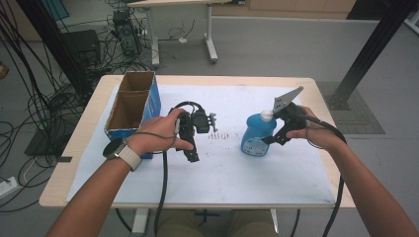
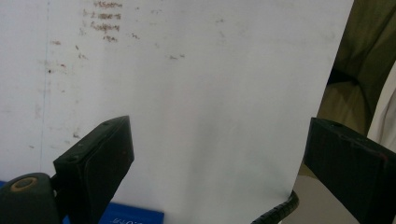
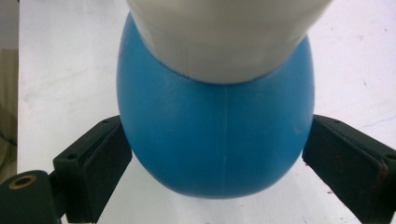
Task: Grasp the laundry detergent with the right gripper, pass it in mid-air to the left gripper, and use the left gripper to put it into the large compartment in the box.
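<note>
Item count, table top.
One blue bottle (image 1: pixel 257 136) with one white cap (image 1: pixel 267 115), right of centre; one open cardboard box (image 1: pixel 132 104) with two compartments, left edge; one white sheet (image 1: pixel 276 177) covering the table; two handheld grippers.

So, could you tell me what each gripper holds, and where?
Right gripper straddles the blue bottle's body, contact unclear. Left gripper holds nothing.

Black jaws, white-strapped wristwatch (image 1: pixel 121 150)

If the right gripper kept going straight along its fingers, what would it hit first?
The blue bottle: its body already sits between the right gripper fingers, so it would likely meet the gripper's palm before anything else; whether the pads touch yet is unclear.
</note>
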`<state>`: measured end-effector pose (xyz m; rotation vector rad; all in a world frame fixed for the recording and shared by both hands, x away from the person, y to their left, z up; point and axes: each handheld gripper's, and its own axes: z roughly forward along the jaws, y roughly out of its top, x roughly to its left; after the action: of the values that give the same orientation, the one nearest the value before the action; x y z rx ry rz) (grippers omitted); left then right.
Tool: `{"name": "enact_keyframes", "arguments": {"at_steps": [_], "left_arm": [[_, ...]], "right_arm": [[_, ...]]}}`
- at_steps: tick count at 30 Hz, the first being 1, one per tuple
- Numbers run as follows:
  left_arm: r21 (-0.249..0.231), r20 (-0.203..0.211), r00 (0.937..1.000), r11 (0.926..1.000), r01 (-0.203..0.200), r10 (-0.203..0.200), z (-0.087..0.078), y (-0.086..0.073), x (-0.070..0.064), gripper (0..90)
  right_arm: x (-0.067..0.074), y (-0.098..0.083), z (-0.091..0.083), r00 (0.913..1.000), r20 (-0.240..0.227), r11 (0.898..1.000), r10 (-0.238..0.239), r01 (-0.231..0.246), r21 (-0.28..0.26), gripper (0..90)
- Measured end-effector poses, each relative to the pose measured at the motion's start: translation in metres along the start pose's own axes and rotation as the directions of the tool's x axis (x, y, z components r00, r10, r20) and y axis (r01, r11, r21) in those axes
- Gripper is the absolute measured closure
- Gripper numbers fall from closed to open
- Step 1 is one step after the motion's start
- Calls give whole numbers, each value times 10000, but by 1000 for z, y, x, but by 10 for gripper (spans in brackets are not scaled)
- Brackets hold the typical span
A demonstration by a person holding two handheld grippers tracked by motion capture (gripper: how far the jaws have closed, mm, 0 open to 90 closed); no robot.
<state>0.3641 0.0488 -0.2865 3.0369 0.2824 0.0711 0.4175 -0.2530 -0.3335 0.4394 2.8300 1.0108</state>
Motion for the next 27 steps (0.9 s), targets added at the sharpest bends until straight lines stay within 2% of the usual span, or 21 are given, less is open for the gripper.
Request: {"name": "enact_keyframes", "arguments": {"at_steps": [17,27], "left_arm": [[-37,-1,10000,10000,9,-9,1,1,1,87],[-92,-11,10000,10000,34,-35,2,0,1,87]], "right_arm": [[1,-3,1,10000,-18,9999,-58,58,-135,101],[3,-6,3,9999,65,9989,-138,141,-442,120]]}}
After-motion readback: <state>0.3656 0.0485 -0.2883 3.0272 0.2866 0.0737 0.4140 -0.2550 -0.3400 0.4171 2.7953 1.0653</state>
